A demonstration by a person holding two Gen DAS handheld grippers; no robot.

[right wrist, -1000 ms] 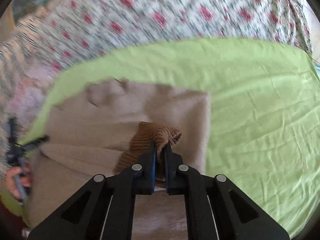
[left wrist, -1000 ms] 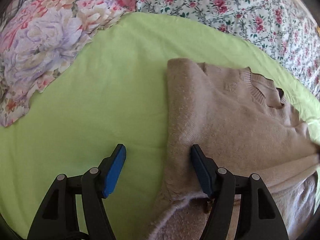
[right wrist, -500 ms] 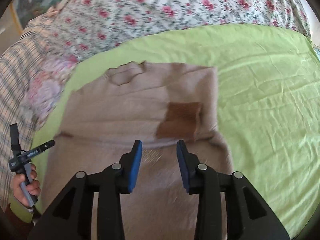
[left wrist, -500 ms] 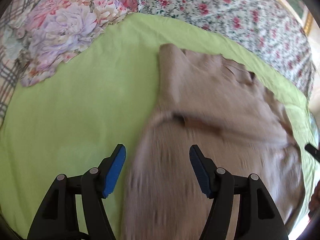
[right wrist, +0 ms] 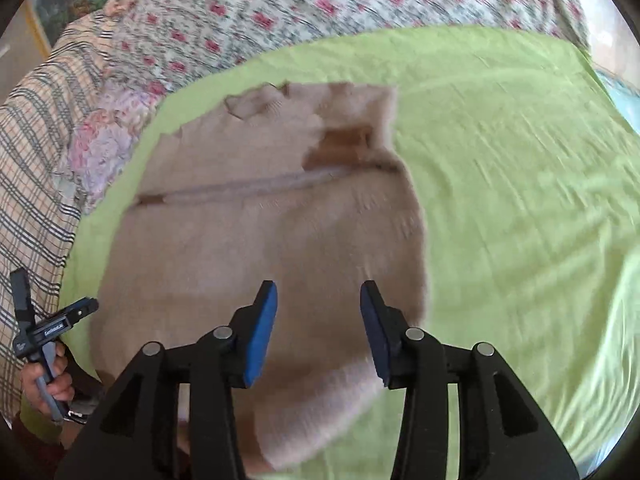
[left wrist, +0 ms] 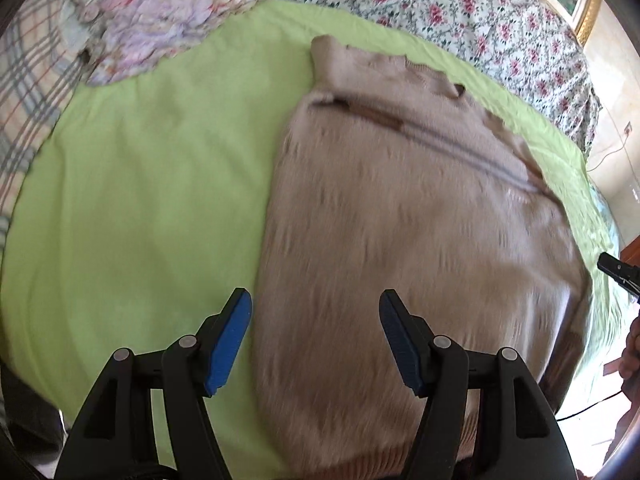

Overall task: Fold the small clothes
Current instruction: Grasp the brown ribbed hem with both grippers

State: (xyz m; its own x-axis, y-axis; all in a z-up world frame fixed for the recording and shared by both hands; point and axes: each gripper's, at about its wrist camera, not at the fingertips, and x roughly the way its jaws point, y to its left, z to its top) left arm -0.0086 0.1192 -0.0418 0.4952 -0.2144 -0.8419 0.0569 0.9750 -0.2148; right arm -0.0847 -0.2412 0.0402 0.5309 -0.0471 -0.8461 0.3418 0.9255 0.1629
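Note:
A beige fuzzy sweater (left wrist: 400, 208) lies flat on a lime-green sheet (left wrist: 140, 184), collar at the far end, both sleeves folded across its chest. A brown ribbed cuff (right wrist: 344, 142) shows near the sweater's (right wrist: 260, 240) far right corner. My left gripper (left wrist: 316, 320) hangs open above the sweater's lower left part, nothing between its blue pads. My right gripper (right wrist: 318, 312) hovers over the lower right part; its jaws are opening and hold nothing. The left gripper (right wrist: 52, 320) also shows at the right wrist view's left edge, in a hand.
A floral quilt (left wrist: 460, 4) and a pale flowered pillow (left wrist: 160, 12) lie beyond the green sheet (right wrist: 520, 208). A plaid blanket (right wrist: 36, 148) covers the left side. The bed's right edge and a pale wall with a cable (left wrist: 612, 148) show at far right.
My right gripper let go of the brown cuff, opened, and pulled back toward the hem. My left gripper also drew back toward the hem and stayed open. The sleeves now lie across the chest.

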